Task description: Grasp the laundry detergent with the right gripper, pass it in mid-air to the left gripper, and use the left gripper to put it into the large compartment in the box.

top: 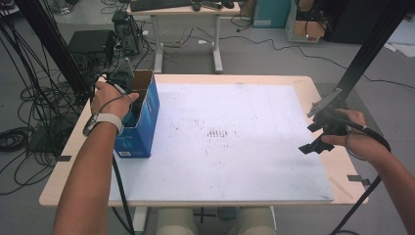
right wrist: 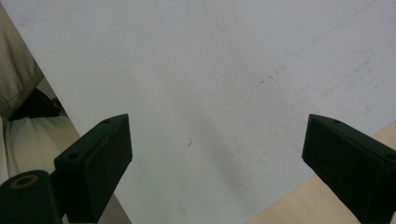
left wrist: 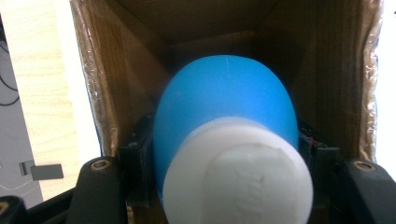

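While the right claw (right wrist: 217,158) hangs with its jaws spread wide and nothing between them over the white sheet (top: 235,147) on the counter (top: 323,93), farther off the left claw (left wrist: 224,154) clamps a blue bottle (left wrist: 224,102) with a white cap inside the blue cardboard box (top: 147,117).

1. The high view is evenly and softly lit, slightly low in sharpness; the white board (top: 235,142) looks bright without hard glare
2. In the left gripper view the blue bottle (left wrist: 224,107) and its white cap (left wrist: 238,177) are close and blurred, the cardboard box (left wrist: 116,84) interior dim and shadowed
3. The right gripper view is bright, with soft faint shadows on the board
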The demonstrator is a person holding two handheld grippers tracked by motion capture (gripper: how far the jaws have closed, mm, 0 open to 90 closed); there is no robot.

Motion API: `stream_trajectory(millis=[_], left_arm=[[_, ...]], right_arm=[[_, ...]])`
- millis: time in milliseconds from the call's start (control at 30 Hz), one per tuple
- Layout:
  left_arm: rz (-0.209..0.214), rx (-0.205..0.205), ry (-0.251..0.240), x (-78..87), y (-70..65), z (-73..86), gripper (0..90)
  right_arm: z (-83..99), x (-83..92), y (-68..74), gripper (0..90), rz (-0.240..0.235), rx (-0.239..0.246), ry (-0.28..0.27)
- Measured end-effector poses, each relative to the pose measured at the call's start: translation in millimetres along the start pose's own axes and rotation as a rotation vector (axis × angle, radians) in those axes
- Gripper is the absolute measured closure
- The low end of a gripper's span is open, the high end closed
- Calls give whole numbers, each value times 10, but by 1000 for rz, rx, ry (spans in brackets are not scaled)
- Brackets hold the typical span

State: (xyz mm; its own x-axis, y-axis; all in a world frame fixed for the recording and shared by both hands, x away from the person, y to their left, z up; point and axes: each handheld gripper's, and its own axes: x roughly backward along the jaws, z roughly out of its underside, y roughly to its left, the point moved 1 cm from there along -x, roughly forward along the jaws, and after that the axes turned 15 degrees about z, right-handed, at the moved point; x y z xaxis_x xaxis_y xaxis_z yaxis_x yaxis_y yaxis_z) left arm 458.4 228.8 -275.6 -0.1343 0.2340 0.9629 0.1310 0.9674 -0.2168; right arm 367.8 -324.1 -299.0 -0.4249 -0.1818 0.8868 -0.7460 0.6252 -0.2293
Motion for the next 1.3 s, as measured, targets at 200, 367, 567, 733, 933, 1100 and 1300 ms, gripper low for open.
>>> stream_trajectory(millis=[200, 367, 567, 733, 933, 1100, 1300], left_arm=[[0, 3, 0, 3, 3, 5, 373], [-2, 7, -2, 1, -8, 3, 373], [-1, 8, -7, 0, -7, 6, 373], [-1, 5, -2, 4, 2, 10, 373], [-4, -1, -6, 0, 0, 11, 373], [-2, 3, -8, -1, -1, 11, 372], [-6, 9, -6, -1, -11, 6, 372]], right_arm=[[8, 7, 14, 84, -5, -21, -1], [7, 15, 16, 84, -4, -27, -2], [11, 7, -3, 85, -1, -2, -1], [3, 1, -2, 84, -2, -7, -4], [-2, -9, 3, 84, -6, 1, -4], [-1, -5, 21, 84, -12, -31, -4], [-2, -13, 25, 84, -14, -34, -5]])
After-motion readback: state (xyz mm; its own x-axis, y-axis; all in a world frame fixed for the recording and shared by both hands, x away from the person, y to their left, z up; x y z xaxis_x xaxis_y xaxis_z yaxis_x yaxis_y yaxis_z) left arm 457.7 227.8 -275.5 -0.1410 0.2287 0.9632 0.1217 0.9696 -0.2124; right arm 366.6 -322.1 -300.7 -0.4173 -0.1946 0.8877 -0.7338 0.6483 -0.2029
